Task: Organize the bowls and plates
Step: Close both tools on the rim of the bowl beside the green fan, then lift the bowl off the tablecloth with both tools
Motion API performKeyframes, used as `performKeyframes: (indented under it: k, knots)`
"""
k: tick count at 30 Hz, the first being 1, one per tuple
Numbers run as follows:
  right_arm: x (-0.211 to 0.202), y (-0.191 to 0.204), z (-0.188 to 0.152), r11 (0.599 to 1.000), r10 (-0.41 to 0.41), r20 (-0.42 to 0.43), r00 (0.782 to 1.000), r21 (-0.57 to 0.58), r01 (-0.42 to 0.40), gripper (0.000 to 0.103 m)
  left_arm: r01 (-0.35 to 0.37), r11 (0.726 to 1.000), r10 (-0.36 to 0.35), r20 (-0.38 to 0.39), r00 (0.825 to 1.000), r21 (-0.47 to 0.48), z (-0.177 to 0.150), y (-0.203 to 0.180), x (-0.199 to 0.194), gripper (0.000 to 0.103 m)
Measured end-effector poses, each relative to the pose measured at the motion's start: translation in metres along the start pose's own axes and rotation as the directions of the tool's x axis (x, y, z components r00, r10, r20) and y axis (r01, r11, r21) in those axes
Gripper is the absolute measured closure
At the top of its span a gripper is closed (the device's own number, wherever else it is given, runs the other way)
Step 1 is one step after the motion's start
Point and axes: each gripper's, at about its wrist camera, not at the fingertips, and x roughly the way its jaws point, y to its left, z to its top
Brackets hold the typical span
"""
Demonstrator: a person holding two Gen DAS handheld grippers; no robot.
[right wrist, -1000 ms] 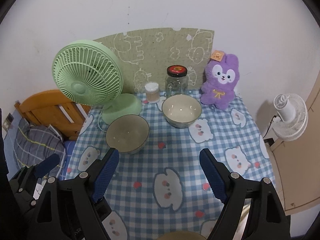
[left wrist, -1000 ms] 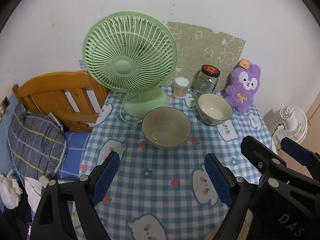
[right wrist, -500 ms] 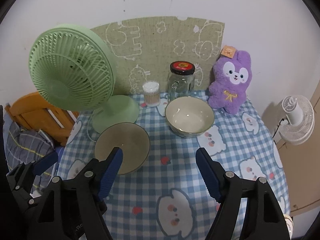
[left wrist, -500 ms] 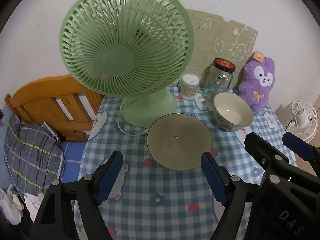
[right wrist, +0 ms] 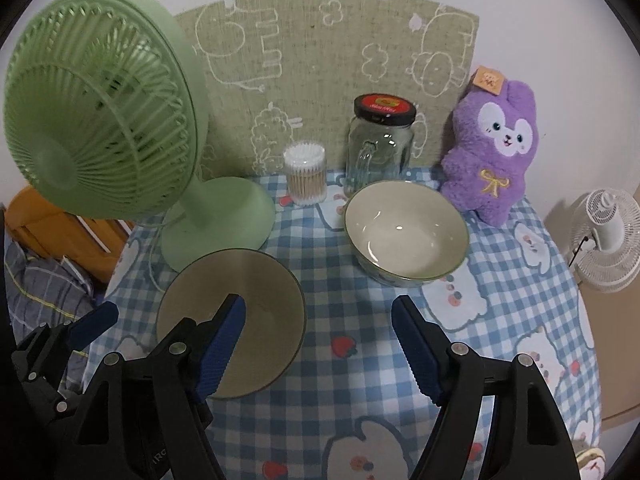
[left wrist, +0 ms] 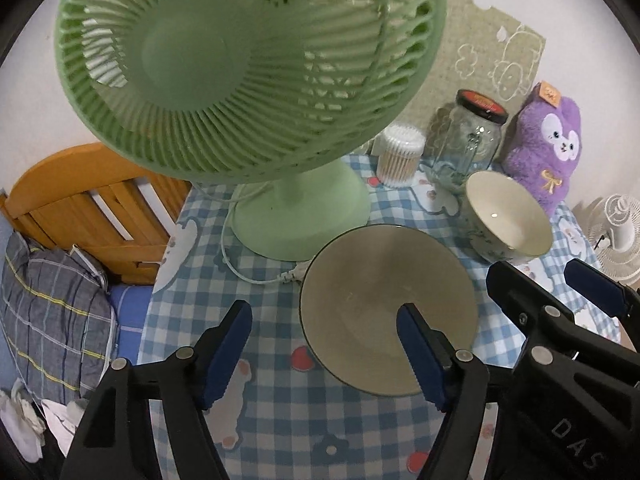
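Left wrist view: left gripper (left wrist: 324, 344) closing, nothing pressed yet; near rim of grey-green bowl (left wrist: 360, 292) between the pads, likely lined up for a rim grasp.
Bowl contents: empty.
Right wrist view: right gripper (right wrist: 318, 344) wide, holding nothing, above checked tablecloth (right wrist: 360, 380) between both bowls.
White bowl (right wrist: 406, 232): empty, upright, near jar (right wrist: 380, 148).
Jar: apparently empty, lid on.

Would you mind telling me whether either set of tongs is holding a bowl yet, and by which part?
Nothing is held. The left tongs are closing, with one finger over the olive bowl, gripping nothing; the right tongs stand open above the tablecloth.
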Motion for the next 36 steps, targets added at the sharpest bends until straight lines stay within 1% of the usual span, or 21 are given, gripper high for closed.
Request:
performKeyframes:
  k: [2,4,7,8,12,16,17,18,19,21,23,24,27,28,30,36]
  knots:
    - [0.008,0.002,-0.001,1.0,0.0,-0.006,1.0,-0.005,0.0,0.029,-0.003,1.0,0.003,-0.001,1.0,0.008,0.001,-0.001,0.007,0.029]
    - [0.016,0.003,-0.001,1.0,0.001,-0.019,1.0,-0.006,-0.001,0.03,-0.004,1.0,0.004,0.0,1.0,0.02,0.001,-0.003,0.012,0.032]
    - [0.027,0.004,-0.003,1.0,0.004,-0.041,0.999,-0.001,-0.004,0.034,0.009,1.0,-0.008,-0.017,1.0,0.029,0.001,-0.004,0.024,0.034]
    - [0.031,0.004,-0.004,1.0,0.004,-0.048,0.999,0.001,-0.004,0.036,0.012,1.0,-0.012,-0.023,1.0,0.028,0.001,-0.004,0.028,0.036]
    - [0.045,0.004,-0.005,1.0,0.008,-0.072,0.997,0.004,-0.008,0.039,0.015,0.999,-0.014,-0.033,0.999,0.034,0.0,-0.006,0.041,0.041]
    - [0.054,0.005,-0.007,1.0,0.004,-0.08,0.997,0.0,-0.004,0.041,0.021,0.999,-0.019,-0.044,0.999,0.038,0.0,-0.007,0.052,0.043]
    - [0.056,0.005,-0.007,1.0,0.003,-0.082,0.997,0.001,-0.003,0.043,0.022,0.999,-0.021,-0.048,0.999,0.036,0.0,-0.007,0.055,0.043]
    - [0.058,0.005,-0.006,1.0,0.004,-0.084,0.996,0.003,-0.004,0.048,0.022,0.999,-0.02,-0.05,0.999,0.035,0.0,-0.007,0.057,0.045]
    - [0.06,0.004,-0.007,1.0,0.01,-0.091,0.996,0.008,-0.009,0.05,0.022,0.999,-0.02,-0.052,0.998,0.034,0.0,-0.007,0.059,0.046]
    - [0.064,0.004,-0.007,1.0,0.022,-0.102,0.994,0.017,-0.02,0.061,0.02,0.999,-0.018,-0.058,0.998,0.029,0.001,-0.006,0.063,0.052]
    - [0.068,0.004,-0.007,0.999,0.029,-0.11,0.993,0.017,-0.027,0.064,0.022,0.999,-0.02,-0.063,0.998,0.025,0.001,-0.005,0.067,0.057]
    - [0.07,0.004,-0.007,0.999,0.031,-0.112,0.993,0.016,-0.029,0.067,0.025,0.999,-0.024,-0.066,0.998,0.026,0.001,-0.005,0.069,0.06]
    - [0.072,0.006,-0.007,0.999,0.036,-0.119,0.992,0.012,-0.035,0.076,0.024,0.999,-0.021,-0.064,0.998,0.034,0.0,-0.006,0.071,0.065]
    - [0.073,0.006,-0.007,0.999,0.037,-0.12,0.992,0.012,-0.035,0.077,0.018,0.999,-0.016,-0.062,0.998,0.036,0.0,-0.006,0.072,0.066]
    - [0.073,0.006,-0.006,0.999,0.042,-0.122,0.992,0.011,-0.041,0.084,0.014,0.999,-0.012,-0.061,0.998,0.037,0.001,-0.005,0.073,0.07]
    - [0.073,0.009,-0.006,1.0,0.021,-0.128,0.992,0.0,-0.021,0.085,-0.005,0.999,0.007,-0.069,0.998,0.037,0.001,-0.002,0.073,0.079]
